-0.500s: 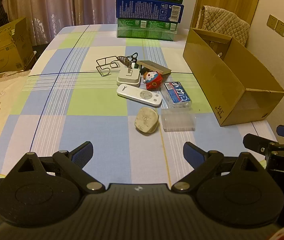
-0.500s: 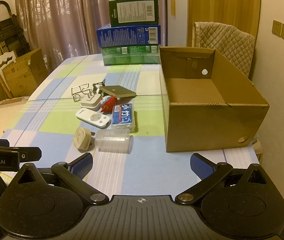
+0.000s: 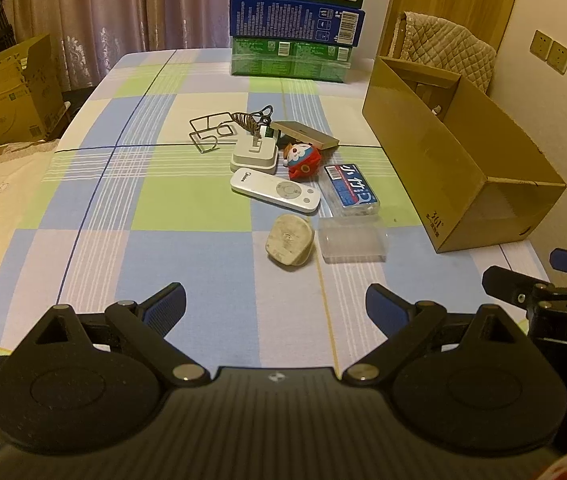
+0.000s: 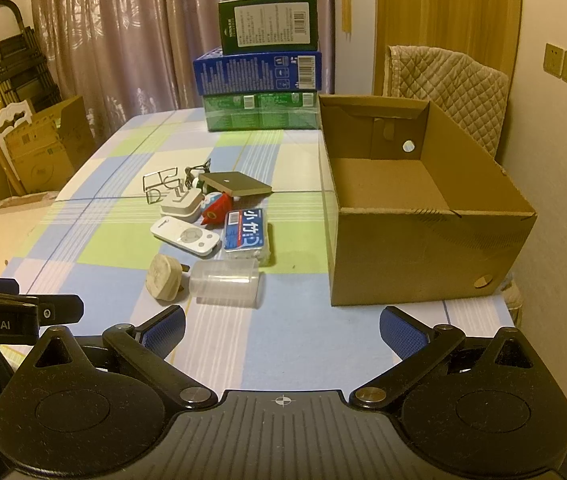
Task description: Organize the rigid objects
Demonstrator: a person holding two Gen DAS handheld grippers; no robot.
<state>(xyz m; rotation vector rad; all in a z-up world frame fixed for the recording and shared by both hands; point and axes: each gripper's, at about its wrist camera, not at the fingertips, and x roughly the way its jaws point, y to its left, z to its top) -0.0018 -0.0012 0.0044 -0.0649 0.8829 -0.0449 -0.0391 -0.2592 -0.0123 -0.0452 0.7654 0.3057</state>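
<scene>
A cluster of small objects lies mid-table: a beige plug (image 3: 289, 245) (image 4: 162, 278), a clear plastic container (image 3: 352, 239) (image 4: 224, 282), a white remote (image 3: 275, 190) (image 4: 184, 236), a blue-labelled box (image 3: 350, 189) (image 4: 246, 233), a red toy figure (image 3: 303, 157) (image 4: 216, 209), a white adapter (image 3: 254, 155), a wire puzzle (image 3: 209, 133) and a flat tan box (image 3: 305, 134). An open, empty cardboard box (image 3: 459, 168) (image 4: 423, 216) stands to their right. My left gripper (image 3: 275, 306) and right gripper (image 4: 282, 330) hover near the table's front edge, both open and empty.
Stacked green and blue cartons (image 3: 295, 28) (image 4: 261, 80) stand at the table's far end. A padded chair back (image 4: 449, 88) rises behind the cardboard box. Folded cardboard boxes (image 3: 7, 92) sit on the floor at left. The checked tablecloth (image 3: 123, 220) covers the table.
</scene>
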